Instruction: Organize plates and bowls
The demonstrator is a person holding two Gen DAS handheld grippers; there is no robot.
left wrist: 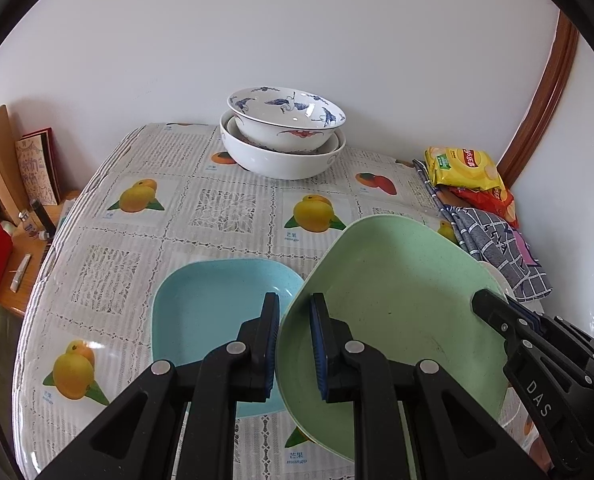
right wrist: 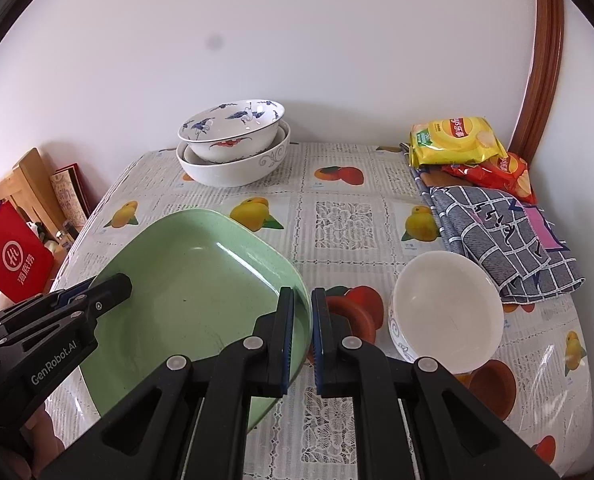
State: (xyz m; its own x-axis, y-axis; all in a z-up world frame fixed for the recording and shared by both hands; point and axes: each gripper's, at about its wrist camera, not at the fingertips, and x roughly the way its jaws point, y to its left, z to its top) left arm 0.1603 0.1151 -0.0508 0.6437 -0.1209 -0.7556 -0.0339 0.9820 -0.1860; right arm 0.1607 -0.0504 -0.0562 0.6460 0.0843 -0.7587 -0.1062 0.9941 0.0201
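Green plate hangs between my two tongs, lifted clear of the tablecloth and tilted, with its far edge higher than the edge near me. My left gripper is clamped on its left rim, one pad under the lip and one inside the well; my right gripper pinches the opposite rim the same way, so the plate's width runs straight from one hand to the other. What the coming move turns on is the blue plate: it lies flat on the cloth just to the left of the green one and below it, its right edge tucked under the green rim as the left view shows it. My left hand is the nearer one to it. Both plates are rounded squares with shallow wells, matt and speckled, so I judge they will nest. Beyond, a white bowl stands to my right, and two stacked bowls sit against the wall.
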